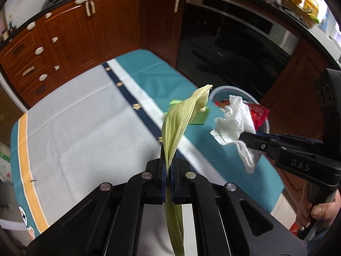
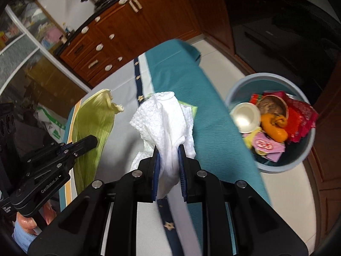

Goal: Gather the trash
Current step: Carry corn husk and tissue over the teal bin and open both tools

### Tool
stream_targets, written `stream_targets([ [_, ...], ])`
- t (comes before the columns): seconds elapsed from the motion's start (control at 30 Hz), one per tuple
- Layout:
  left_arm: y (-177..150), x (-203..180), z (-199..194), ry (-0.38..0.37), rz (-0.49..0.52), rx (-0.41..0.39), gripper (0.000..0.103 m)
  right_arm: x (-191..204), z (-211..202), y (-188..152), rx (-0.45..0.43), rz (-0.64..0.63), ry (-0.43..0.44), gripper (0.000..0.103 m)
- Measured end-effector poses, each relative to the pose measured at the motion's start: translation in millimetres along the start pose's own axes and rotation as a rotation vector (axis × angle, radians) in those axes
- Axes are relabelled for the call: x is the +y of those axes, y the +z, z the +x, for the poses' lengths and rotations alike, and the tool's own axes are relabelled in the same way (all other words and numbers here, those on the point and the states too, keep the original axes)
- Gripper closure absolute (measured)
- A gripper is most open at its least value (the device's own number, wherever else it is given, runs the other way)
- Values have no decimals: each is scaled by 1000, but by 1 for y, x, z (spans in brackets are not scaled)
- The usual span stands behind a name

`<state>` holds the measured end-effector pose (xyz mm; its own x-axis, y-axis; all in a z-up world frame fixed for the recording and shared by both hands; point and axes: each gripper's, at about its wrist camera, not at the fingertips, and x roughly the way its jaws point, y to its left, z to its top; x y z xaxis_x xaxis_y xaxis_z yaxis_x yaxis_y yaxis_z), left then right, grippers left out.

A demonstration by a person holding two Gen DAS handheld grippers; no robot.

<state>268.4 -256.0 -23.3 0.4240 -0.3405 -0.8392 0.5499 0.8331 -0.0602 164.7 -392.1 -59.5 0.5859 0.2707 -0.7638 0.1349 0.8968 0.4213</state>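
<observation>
The left claw (image 1: 168, 170) is pressed together on a long, ribbed, pale green corn husk (image 1: 181, 119). The husk runs up between the blue pads, twists above the fingertips and ends in a curled tip, while its lower end trails back under the claw body. It hangs clear of the desk (image 1: 81, 123), which is covered by a cloth of grey, teal and white bands with a dark blue star stripe.

The right claw (image 2: 169, 149) pinches a crumpled white paper towel (image 2: 164, 117); the bunched sheet fills the gap between the pads and billows out above and to the left of them. In the left wrist view this claw reaches in from the right, towel in front of it, near the husk but apart from it.

Beyond the desk's right edge, on the floor, stands a round light blue plastic bin (image 2: 238, 89) holding red wrappers, a white cup, an orange piece and pink packets. A small green packet (image 1: 200, 117) lies on the teal band, behind the husk.
</observation>
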Motion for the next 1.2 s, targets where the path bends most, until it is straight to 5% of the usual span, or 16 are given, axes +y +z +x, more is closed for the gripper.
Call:
stream_targets([
  [0.33, 29, -104, 26, -114, 93, 79, 100, -105, -66, 1, -102, 135, -53, 87],
  [0.63, 63, -174, 78, -219, 23, 169, 100, -174, -77, 14, -90, 215, -90, 87],
  [0.93, 80, -204, 142, -241, -87, 228, 99, -208, -48, 40, 0, 232, -85, 86],
  [1.2, 85, -185, 172, -240, -156, 249, 99, -217, -20, 60, 57, 210, -83, 86],
])
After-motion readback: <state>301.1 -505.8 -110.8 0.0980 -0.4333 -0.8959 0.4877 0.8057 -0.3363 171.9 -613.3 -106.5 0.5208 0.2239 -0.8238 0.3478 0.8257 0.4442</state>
